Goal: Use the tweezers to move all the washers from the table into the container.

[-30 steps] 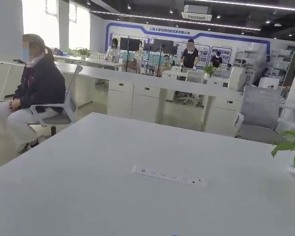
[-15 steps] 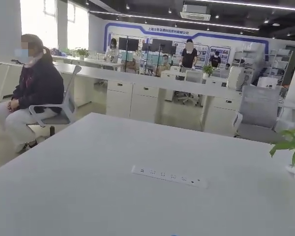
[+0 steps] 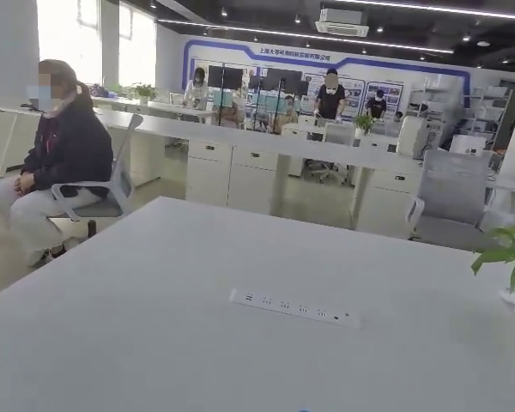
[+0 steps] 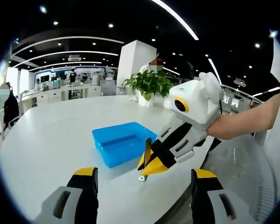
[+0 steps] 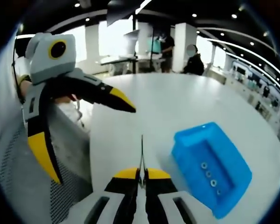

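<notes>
Already several washers (image 5: 208, 173) lie in the blue container (image 5: 235, 170). Just beside it on the table (image 4: 60, 135), a small ring (image 4: 141, 178), probably another washer, sits at the tip of the tweezers (image 4: 147, 149). The right gripper (image 4: 150, 166) pinches these tight, tilted down as if for picking, and the left gripper (image 4: 143, 173) hovers nearby, jaws wide. The right gripper view looks inside the container, while the left gripper view catches the ring.
</notes>
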Available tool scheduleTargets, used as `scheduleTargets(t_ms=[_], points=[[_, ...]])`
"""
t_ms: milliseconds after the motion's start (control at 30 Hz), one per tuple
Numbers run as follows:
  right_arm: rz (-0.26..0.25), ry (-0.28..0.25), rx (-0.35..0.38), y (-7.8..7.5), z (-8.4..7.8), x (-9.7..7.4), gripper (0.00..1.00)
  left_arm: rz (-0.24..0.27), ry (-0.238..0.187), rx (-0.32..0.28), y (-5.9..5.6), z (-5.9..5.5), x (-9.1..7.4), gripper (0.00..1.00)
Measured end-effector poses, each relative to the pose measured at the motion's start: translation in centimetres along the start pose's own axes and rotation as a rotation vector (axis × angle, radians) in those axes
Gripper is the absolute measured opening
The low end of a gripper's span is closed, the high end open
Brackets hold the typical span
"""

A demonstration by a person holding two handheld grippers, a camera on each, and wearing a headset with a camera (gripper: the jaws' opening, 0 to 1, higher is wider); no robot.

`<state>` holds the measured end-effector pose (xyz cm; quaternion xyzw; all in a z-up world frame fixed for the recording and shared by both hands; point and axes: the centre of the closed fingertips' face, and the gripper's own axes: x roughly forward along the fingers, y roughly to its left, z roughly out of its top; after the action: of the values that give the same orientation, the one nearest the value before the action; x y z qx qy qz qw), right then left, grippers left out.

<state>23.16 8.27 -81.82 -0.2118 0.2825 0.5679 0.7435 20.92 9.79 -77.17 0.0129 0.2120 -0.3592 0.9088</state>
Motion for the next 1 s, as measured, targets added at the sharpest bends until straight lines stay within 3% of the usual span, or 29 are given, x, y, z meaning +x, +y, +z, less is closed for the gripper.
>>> scheduleTargets(t_ms=[100,300,433,700,867,1000], points=[[-0.017,-0.025,0.027,-0.3,0.3,-0.4,0.02,0.0,-0.001,-0.001,0.0,0.0,0.0,0.83],[-0.016,-0.103,0.18,-1.0,1.0,-0.9,0.03,-0.005,0.004,0.006,-0.1,-0.1,0.0,0.83],[-0.027,-0.102,0.201,-1.6,0.7,-0.7,0.04,-0.005,0.006,0.007,-0.2,-0.1,0.0,0.82],[-0.01,-0.088,0.204,-1.1,0.1,0.1,0.04,-0.003,0.009,0.006,-0.1,-0.1,-0.1,0.82],[-0.011,-0.109,0.163,-0.8,0.2,-0.1,0.04,0.0,0.009,0.005,0.0,-0.1,-0.1,0.82],[-0.023,-0.121,0.18,-1.1,0.1,-0.4,0.05,-0.001,0.01,0.008,0.0,-0.1,-0.1,0.83]])
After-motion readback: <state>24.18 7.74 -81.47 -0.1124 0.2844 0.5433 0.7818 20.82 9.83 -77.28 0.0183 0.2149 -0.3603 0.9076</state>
